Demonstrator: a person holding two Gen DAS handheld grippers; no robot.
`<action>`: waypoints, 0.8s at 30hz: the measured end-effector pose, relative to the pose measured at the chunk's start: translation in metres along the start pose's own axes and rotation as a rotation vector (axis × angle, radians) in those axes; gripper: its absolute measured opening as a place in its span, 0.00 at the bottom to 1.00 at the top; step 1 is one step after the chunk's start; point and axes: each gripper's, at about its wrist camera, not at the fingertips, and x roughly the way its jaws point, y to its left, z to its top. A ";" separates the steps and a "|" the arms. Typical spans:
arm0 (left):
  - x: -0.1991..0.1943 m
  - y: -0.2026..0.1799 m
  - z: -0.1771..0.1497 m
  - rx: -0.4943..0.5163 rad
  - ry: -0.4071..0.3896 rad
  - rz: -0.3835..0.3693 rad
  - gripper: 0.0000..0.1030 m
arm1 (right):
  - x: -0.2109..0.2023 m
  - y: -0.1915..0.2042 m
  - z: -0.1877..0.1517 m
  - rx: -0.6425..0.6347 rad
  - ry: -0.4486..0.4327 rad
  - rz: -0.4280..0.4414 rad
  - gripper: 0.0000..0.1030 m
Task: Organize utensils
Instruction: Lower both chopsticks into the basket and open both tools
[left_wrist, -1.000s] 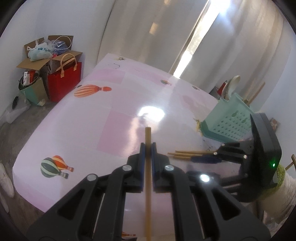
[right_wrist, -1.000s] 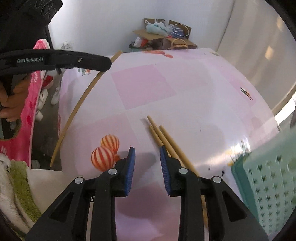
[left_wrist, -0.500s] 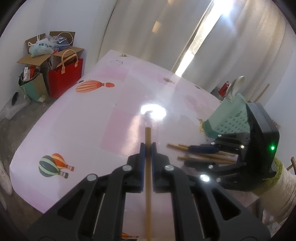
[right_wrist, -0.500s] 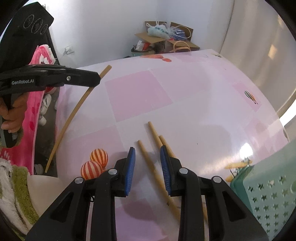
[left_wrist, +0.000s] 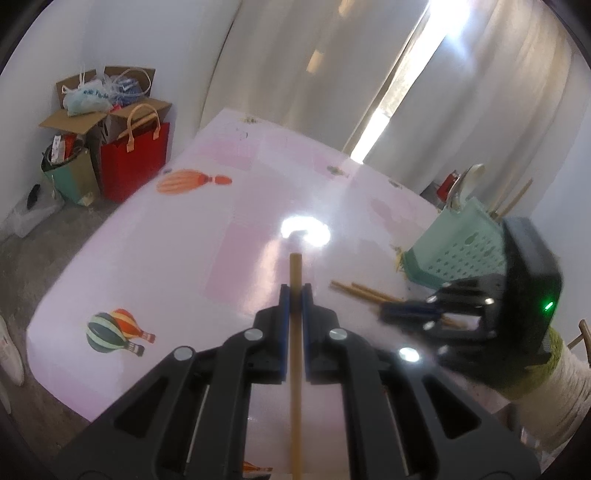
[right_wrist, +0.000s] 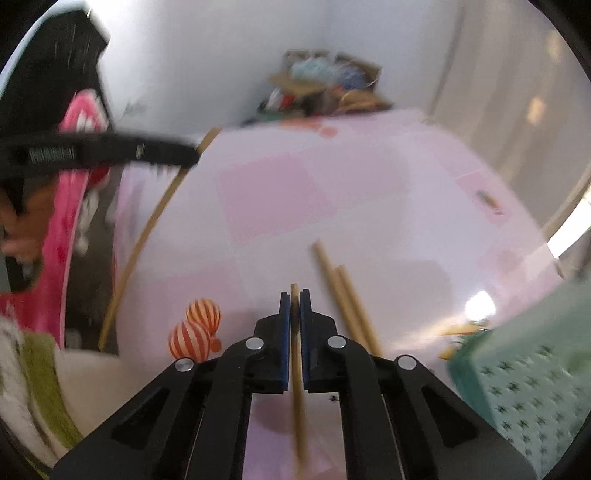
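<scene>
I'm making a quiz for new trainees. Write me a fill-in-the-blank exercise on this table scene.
1. The left gripper is shut on a single wooden ____.
2. The right gripper has just been closing, and its jaws now pinch one chopstick; ____ more lie loose on the table beside it.
3. The green basket stands on the table, and a ____ sticks up out of it.
4. The tablecloth is printed with hot-air ____.

Missing words: chopstick; two; spoon; balloons

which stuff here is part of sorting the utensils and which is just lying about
Job:
- chopstick in left gripper
- chopstick in right gripper
- loose chopsticks on table
- teal basket

Lying about:
- red bag
- cardboard boxes
- curtains
</scene>
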 end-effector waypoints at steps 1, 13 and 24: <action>-0.005 -0.002 0.002 0.003 -0.016 0.000 0.04 | -0.010 -0.002 0.000 0.018 -0.031 -0.017 0.05; -0.069 -0.071 0.058 0.082 -0.288 -0.179 0.04 | -0.200 -0.035 -0.044 0.379 -0.548 -0.322 0.05; -0.089 -0.200 0.147 0.216 -0.575 -0.404 0.04 | -0.255 -0.059 -0.103 0.591 -0.735 -0.439 0.05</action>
